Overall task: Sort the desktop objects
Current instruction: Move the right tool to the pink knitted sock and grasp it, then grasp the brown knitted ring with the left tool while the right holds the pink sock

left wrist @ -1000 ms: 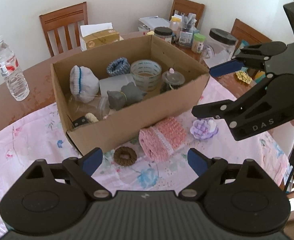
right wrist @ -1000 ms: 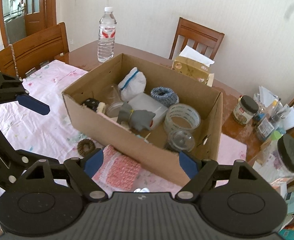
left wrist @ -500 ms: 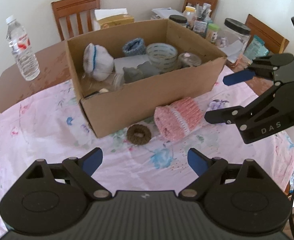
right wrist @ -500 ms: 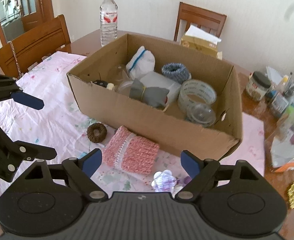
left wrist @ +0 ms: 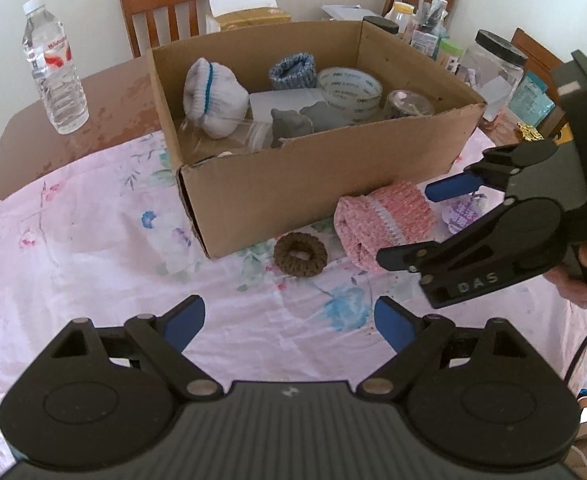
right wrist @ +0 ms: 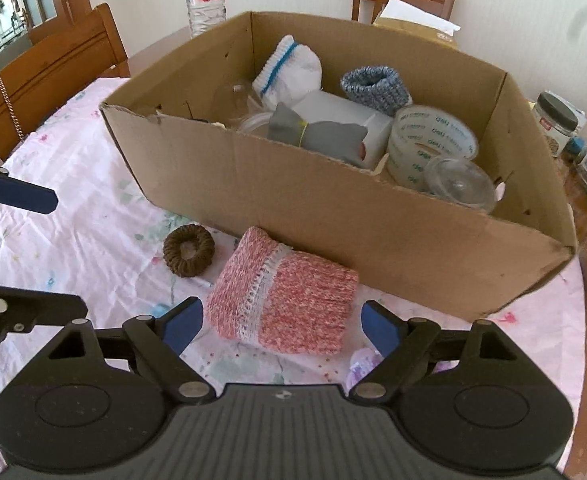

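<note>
A cardboard box (left wrist: 333, 188) (right wrist: 333, 216) stands on the pink floral tablecloth and holds a white sock bundle (left wrist: 213, 100), a blue knit roll (left wrist: 291, 70), a tape roll (left wrist: 349, 88), a grey cloth toy (right wrist: 317, 136) and a clear lid (right wrist: 459, 184). In front of the box lie a pink knit roll (left wrist: 383, 220) (right wrist: 283, 306), a brown woven ring (left wrist: 300, 255) (right wrist: 189, 250) and a small purple flower piece (left wrist: 459, 214) (right wrist: 363, 362). My right gripper (right wrist: 281, 322) (left wrist: 409, 224) is open, its jaws on either side of the pink roll. My left gripper (left wrist: 289, 318) is open and empty above the cloth.
A water bottle (left wrist: 55, 68) stands at the back left on the bare wooden table. A tissue box (left wrist: 249, 16), jars and small bottles (left wrist: 493, 72) crowd the back right. Wooden chairs (left wrist: 169, 4) ring the table.
Both grippers have dropped lower and closer to the cloth. The right gripper has moved in until its open jaws flank the pink knit roll.
</note>
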{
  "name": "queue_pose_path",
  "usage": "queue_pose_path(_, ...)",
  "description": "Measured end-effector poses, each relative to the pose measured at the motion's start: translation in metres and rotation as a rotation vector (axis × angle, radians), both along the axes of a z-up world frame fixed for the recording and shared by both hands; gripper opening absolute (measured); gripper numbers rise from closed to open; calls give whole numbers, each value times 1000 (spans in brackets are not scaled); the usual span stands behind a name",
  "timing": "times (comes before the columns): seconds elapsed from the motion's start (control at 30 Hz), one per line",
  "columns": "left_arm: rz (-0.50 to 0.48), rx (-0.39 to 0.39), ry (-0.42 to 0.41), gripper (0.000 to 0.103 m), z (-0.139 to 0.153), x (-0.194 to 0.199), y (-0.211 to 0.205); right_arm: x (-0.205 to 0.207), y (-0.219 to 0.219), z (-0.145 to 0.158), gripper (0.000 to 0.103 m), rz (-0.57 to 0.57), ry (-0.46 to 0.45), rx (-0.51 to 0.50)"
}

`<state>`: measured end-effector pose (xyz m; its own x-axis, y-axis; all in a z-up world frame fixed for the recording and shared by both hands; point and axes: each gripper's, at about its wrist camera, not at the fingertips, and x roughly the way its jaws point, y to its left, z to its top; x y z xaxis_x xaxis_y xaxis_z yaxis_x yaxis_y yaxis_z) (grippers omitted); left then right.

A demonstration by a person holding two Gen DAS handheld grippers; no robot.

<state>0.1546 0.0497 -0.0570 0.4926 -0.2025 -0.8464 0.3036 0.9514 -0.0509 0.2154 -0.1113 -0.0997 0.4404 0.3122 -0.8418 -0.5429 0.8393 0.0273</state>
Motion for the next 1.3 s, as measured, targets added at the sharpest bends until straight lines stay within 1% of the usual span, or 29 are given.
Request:
queue_pose_path(0.13,-2,-5,11,92,-5,5,-1,5,4,-10,96,-8,-1,1)
queue_pose_path(0.3,1,-12,27,92,-10,9,0,11,7,-17,96,-23,24,23)
queue_pose_path(0.5,3,-7,39,92,-15,13,1,15,11,-23,95,-35,29,23)
queue_pose_path(0.6,4,-11,42,92,-16,14,2,15,12,-25,90,-34,32,15)
queue_pose_path(0.67,3,-7,41,92,-18,15,2,14,13,-22,85,-20,32,13)
queue_pose_path(0.77,-2,-1,37,92,-19,17,2,11,12,-18,80,-8,27,12)
queue_pose_path(0.9,-5,-5,29,92,-22,20,1,7,7,-11,77,-5,29,18)
queue_pose_path(1.03,-17,-5,-3,91,-25,23,-3,1,0,-4,77,-8,26,23)
queue_pose_path(1.13,-32,6,-19,88,-30,26,-9,-3,-4,2,77,-8,19,23)
queue_pose_path(1.2,-52,2,-33,84,-33,27,-13,-5,-6,6,76,-13,9,19)
queue_pose_path(1.27,-68,11,-37,71,-37,28,-18,-5,-10,9,76,-23,0,7)
queue_pose_path(1.3,-76,21,-37,68,-40,30,-21,-5,-14,11,76,-24,1,19)
